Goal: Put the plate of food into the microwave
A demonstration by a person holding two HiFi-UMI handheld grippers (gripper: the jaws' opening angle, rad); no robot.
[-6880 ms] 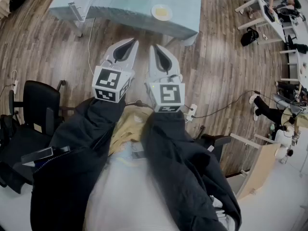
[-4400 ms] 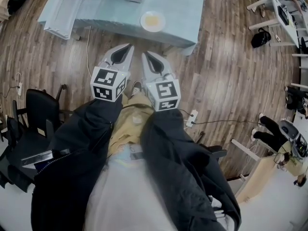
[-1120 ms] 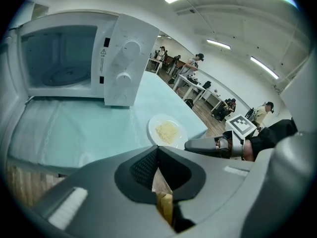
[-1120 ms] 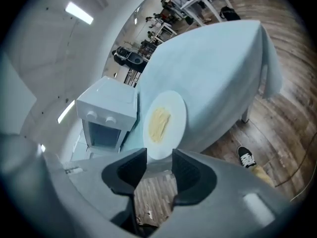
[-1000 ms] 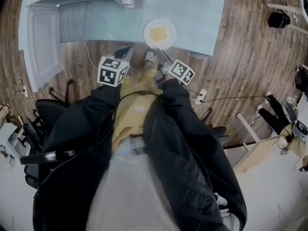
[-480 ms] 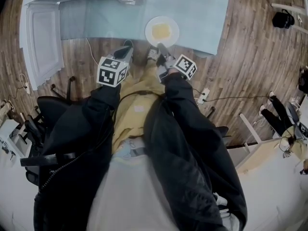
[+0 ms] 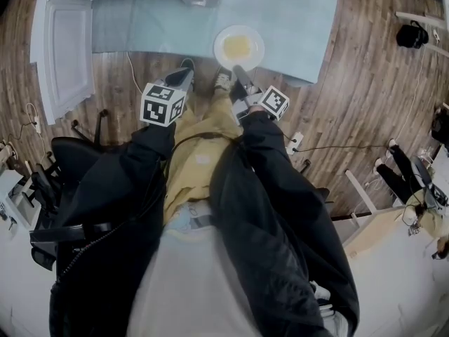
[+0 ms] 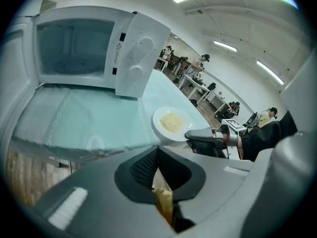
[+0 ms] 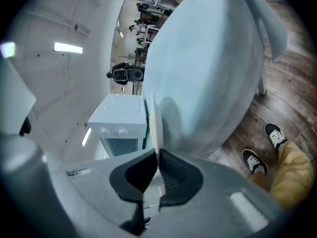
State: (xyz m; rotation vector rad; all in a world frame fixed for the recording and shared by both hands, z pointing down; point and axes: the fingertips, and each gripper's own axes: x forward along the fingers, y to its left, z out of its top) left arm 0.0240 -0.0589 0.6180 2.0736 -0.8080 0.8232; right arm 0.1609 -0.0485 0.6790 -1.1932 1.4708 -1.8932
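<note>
Pinching the plate (image 7: 239, 46) by its near rim: my right gripper (image 7: 238, 71) has just been closing its jaws, and in the right gripper view I'm seeing the thin white edge caught between the pads. The plate is sitting flat on the table (image 7: 302, 20), right at the near edge, reaching straight ahead from those jaws. My left gripper (image 7: 184, 72) is hanging beside it with its jaws together and nothing between them.

I'm reading this plate as stiff, smooth and glazed-looking, so probably slippery under the pads and breakable if it drops. The food (image 7: 238, 45), a pale yellow heap in the middle, looks loose and may slide if I'm tipping anything. With one pinch at the rim, the whole weight is levering out beyond my jaws, so I'm judging the far side will want to sag. I'm thinking of taking the rim deep into the pads and keeping it level, or bringing the left gripper to the rim on its side for support.

The microwave (image 8: 99, 48) is waiting ahead and to the left of the left gripper, its door (image 7: 66, 48) hanging open.
</note>
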